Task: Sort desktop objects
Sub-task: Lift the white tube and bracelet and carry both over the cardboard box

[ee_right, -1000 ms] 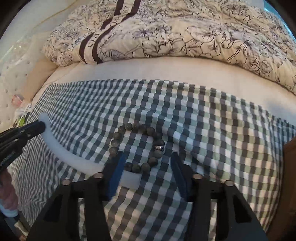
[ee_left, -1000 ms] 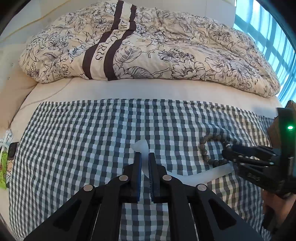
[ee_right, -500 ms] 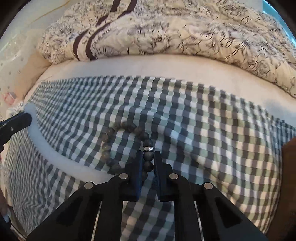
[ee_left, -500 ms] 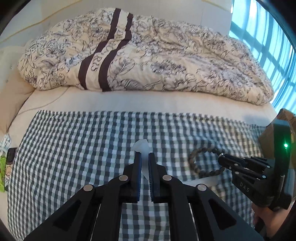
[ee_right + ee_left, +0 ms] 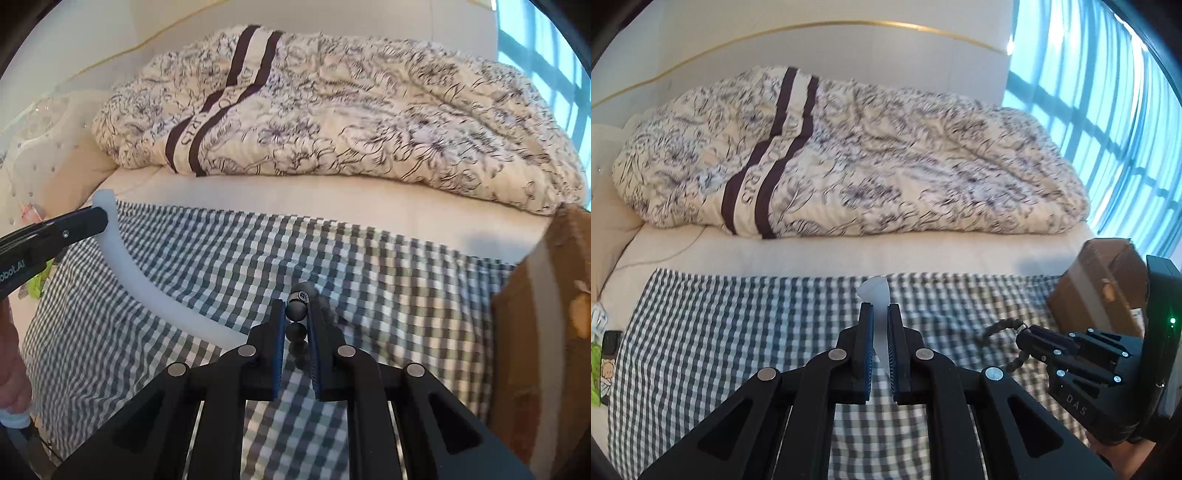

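The right gripper [image 5: 295, 314] was closed on the dark round-bead bracelet [image 5: 296, 312], lifted near the brown cardboard box [image 5: 535, 332], probably its destination; the left gripper [image 5: 881, 314] pinched the long white foam strip [image 5: 147, 280] farther from the box, above the checked cloth [image 5: 738, 332].

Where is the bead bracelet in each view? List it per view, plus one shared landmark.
Left wrist: bracelet at right, hanging from the right gripper, near the box.
Right wrist: bracelet at lower centre, pinched between the right gripper's fingers.
Shared landmark: the striped floral quilt behind the checked cloth.
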Tool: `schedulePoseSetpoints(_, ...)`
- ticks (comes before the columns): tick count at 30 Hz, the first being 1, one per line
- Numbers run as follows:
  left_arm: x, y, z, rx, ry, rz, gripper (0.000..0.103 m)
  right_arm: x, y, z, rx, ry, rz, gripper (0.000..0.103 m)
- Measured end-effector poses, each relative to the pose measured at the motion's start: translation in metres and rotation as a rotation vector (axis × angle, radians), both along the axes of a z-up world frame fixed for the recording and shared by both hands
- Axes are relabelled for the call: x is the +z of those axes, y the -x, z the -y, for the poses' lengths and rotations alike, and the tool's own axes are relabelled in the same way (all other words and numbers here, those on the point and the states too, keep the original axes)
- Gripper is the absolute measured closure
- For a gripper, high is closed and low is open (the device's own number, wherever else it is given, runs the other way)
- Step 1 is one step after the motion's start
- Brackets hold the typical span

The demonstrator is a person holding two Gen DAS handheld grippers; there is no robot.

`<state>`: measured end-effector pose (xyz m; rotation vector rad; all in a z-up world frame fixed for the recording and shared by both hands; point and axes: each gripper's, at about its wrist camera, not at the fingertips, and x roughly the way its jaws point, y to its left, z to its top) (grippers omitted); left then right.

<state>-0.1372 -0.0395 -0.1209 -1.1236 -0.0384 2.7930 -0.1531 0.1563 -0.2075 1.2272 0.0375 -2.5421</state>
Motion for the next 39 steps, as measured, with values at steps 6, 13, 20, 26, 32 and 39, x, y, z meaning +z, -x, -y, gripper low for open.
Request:
schedulePoseSetpoints(6,0.022,-0.017,-0.018,-0.033,-0.004,-0.039,0.096,0.030,-0.026,-0.015,-0.020,0.018,-0.048,0.092)
schedulePoseSetpoints(13,0.049,-0.041,-0.035,-0.058,-0.005,-0.096,0.096,0.067,-0.057,-0.030,-0.037,0.035,-0.119,0.092)
schedulePoseSetpoints(20,0.070,-0.066,-0.053,-0.094,-0.009,-0.134,0.096,0.097,-0.087,-0.040,-0.035,0.058,-0.176,0.092)
schedulePoseSetpoints(26,0.086,-0.086,-0.072,-0.121,-0.016,-0.169,0.096,0.119,-0.112,-0.052,-0.048,0.062,-0.228,0.092)
schedulePoseSetpoints(32,0.097,-0.104,-0.093,-0.155,-0.023,-0.198,0.096,0.135,-0.138,-0.068,-0.073,0.070,-0.269,0.092)
schedulePoseSetpoints(39,0.113,-0.124,-0.121,-0.202,-0.039,-0.228,0.096,0.154,-0.167,-0.092,-0.109,0.060,-0.320,0.092)
